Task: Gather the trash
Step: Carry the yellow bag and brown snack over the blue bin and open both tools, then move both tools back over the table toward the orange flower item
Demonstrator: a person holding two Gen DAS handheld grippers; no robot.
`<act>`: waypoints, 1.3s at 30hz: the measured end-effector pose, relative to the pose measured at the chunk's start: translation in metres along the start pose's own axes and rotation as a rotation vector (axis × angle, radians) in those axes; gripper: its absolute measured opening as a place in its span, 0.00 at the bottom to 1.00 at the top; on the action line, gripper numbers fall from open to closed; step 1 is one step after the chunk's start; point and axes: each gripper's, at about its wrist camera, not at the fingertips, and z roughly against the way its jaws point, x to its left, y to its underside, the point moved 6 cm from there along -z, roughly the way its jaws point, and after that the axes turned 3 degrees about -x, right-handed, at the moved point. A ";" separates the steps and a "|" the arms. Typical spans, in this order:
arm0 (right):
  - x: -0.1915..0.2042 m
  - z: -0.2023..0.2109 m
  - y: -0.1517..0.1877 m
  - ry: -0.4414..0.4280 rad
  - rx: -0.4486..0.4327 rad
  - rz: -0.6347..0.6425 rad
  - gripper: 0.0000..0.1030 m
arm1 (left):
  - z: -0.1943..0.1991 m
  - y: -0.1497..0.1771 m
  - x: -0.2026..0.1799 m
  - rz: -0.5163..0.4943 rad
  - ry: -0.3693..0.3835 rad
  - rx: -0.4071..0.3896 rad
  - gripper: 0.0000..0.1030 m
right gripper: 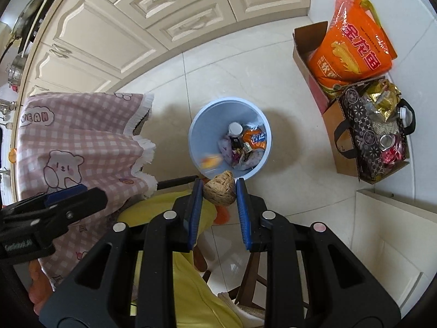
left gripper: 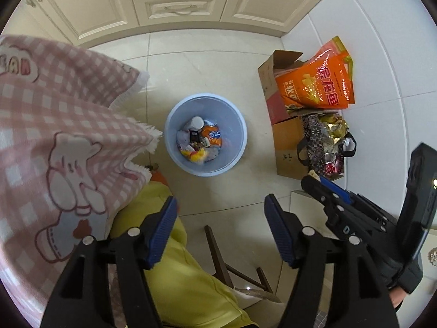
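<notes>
Right gripper is pinching a crumpled paper ball beside the bin; left gripper is gaping empty. Released here, the ball is likely missing the rim.

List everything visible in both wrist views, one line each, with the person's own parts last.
bin: one, light blue, on the floor, part full of wrappers and a bottle
tablecloth: one, pink check with bears, hanging at left
cabinets: cream, along the far wall
cardboard box: one, brown, right of the bin
orange bag: one, standing in the box
patterned tote: one, dark, stuffed with foil wrappers and cans
crumpled brown scrap: one, between the right tool's pads
yellow trousers: person's legs, below
left tool: open, empty
right tool: shut on the scrap
</notes>
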 end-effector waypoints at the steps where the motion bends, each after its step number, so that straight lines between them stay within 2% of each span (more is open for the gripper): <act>1: 0.005 -0.003 0.000 -0.002 0.011 0.004 0.25 | 0.001 0.002 0.004 0.007 -0.003 -0.004 0.63; 2: 0.008 -0.005 0.000 -0.011 0.014 0.011 0.26 | 0.003 0.004 0.007 0.013 -0.002 -0.008 0.63; 3: 0.016 -0.005 0.000 -0.033 0.012 0.029 0.30 | 0.006 0.007 0.009 0.018 -0.001 -0.014 0.63; 4: 0.021 -0.005 0.000 -0.054 0.011 0.039 0.41 | 0.008 0.010 0.012 0.021 -0.005 -0.020 0.63; 5: 0.028 -0.003 -0.001 -0.084 0.006 0.040 0.68 | 0.010 0.013 0.014 0.021 -0.007 -0.022 0.63; 6: 0.030 0.000 -0.001 -0.093 -0.018 0.029 0.71 | 0.012 0.016 0.015 0.018 -0.005 -0.024 0.63; 7: 0.032 0.004 -0.002 -0.079 -0.049 0.026 0.71 | 0.016 0.018 0.015 0.017 -0.001 -0.028 0.63; 10: 0.041 0.008 -0.001 -0.024 -0.061 0.070 0.72 | 0.025 0.024 0.017 0.016 -0.002 -0.058 0.63; 19: 0.059 0.023 0.022 0.006 -0.081 0.109 0.71 | 0.049 0.044 0.021 0.016 0.005 -0.111 0.63; 27: 0.078 0.060 0.036 0.019 -0.155 0.132 0.71 | 0.084 0.064 0.027 0.021 0.044 -0.170 0.63; 33: 0.101 0.090 0.043 0.015 -0.223 0.168 0.71 | 0.122 0.081 0.029 0.017 0.052 -0.258 0.64; 39: 0.136 0.117 0.048 -0.017 -0.280 0.231 0.71 | 0.165 0.094 0.047 0.035 0.044 -0.358 0.66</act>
